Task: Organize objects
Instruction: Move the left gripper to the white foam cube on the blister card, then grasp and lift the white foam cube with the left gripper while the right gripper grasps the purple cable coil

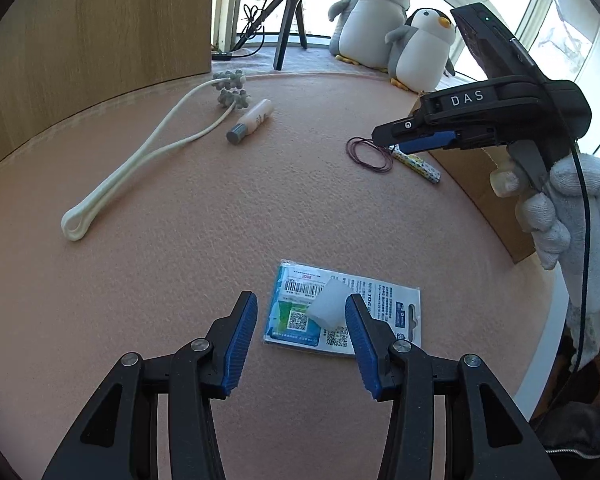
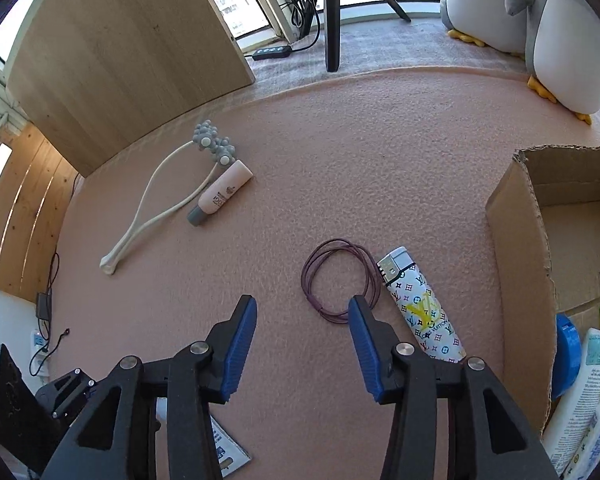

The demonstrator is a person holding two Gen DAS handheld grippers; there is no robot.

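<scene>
A: What's the surface?
B: Pink felt mat (image 2: 340, 152), wood panel (image 2: 120, 60) far left, window and penguins (image 1: 380, 16) beyond.
A: Grippers?
B: Left gripper (image 1: 302, 320) spread wide over a packet (image 1: 380, 300); right gripper (image 2: 302, 324) also wide open, empty, near the cord loop (image 2: 340, 280).
A: View differences?
B: Only the right view shows inside the box (image 2: 516, 264); lighter (image 2: 420, 304) beside it.

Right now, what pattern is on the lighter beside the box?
The lighter is white with multicoloured monogram print, clearest in the right wrist view.
</scene>
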